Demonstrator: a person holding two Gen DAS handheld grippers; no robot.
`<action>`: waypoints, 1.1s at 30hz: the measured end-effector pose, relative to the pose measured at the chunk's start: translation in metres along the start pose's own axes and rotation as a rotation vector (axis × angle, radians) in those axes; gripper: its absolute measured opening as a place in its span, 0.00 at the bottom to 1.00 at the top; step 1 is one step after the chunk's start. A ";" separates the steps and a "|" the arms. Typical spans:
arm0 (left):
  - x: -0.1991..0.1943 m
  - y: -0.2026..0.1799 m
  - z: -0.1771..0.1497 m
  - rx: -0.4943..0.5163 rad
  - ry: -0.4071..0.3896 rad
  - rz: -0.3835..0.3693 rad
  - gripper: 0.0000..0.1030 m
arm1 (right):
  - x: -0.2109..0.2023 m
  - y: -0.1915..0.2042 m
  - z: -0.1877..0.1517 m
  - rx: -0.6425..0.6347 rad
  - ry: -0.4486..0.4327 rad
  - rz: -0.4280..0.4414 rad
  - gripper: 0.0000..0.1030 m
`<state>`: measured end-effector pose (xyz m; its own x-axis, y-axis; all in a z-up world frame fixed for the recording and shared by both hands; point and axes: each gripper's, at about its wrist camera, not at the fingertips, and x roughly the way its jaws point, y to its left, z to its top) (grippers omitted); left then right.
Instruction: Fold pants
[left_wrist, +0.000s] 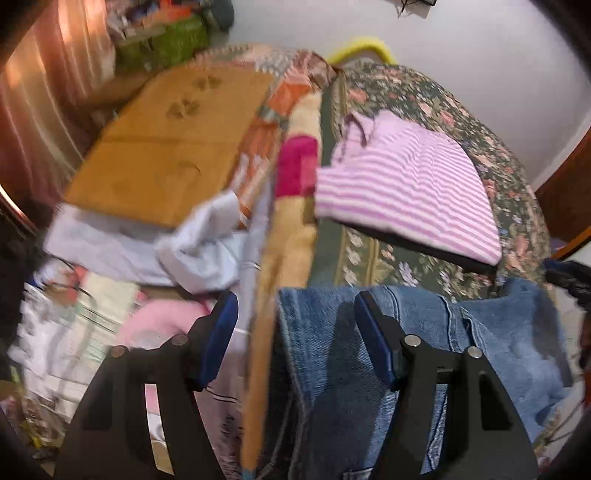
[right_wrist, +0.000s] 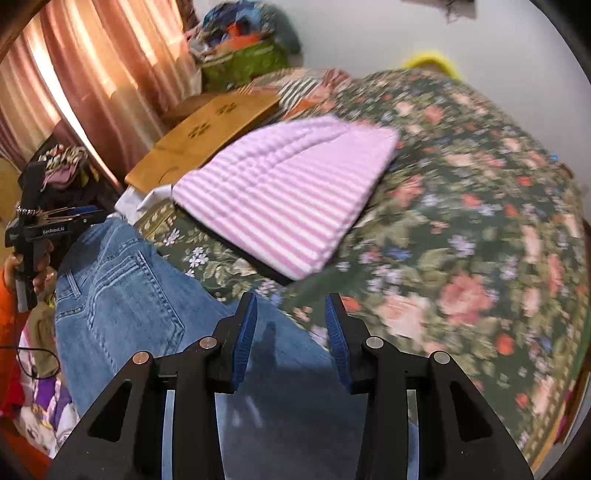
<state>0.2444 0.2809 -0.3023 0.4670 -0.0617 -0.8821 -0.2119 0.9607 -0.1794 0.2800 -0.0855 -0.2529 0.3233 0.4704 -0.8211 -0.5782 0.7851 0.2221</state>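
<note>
Blue jeans (right_wrist: 122, 295) spread along the near edge of a floral bedspread (right_wrist: 480, 229), both grippers poised above with jaws apart.

Left gripper (left_wrist: 295, 332): jaws wide apart, nothing clamped; denim under the right finger, heaped laundry under the left. Right gripper (right_wrist: 290, 332): jaws moderately apart, nothing pinched, with denim directly below the gap; contact with the cloth not determinable. Jeans lying waistband and back pocket to the left, legs cut off by the lower frame edge. Folded pink-striped shirt (right_wrist: 288, 192) farther back on the bedspread, apart from the jeans; brown cardboard (left_wrist: 166, 147) to its left. Left-view detail smeared by motion blur; white cloth (left_wrist: 192, 254) and pink item (left_wrist: 162, 321) at near left not identifiable.
</note>
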 end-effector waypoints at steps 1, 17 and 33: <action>0.006 -0.003 -0.001 0.002 0.015 -0.020 0.63 | 0.008 0.001 0.001 0.000 0.018 0.011 0.34; 0.007 -0.019 -0.012 0.055 0.012 -0.132 0.18 | 0.059 0.013 0.002 -0.009 0.224 0.110 0.27; -0.027 -0.026 0.002 0.095 -0.105 -0.006 0.02 | 0.025 0.013 0.004 -0.011 -0.028 0.063 0.04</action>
<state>0.2390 0.2580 -0.2734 0.5561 -0.0437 -0.8300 -0.1288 0.9820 -0.1380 0.2839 -0.0618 -0.2687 0.3064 0.5300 -0.7907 -0.6066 0.7488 0.2669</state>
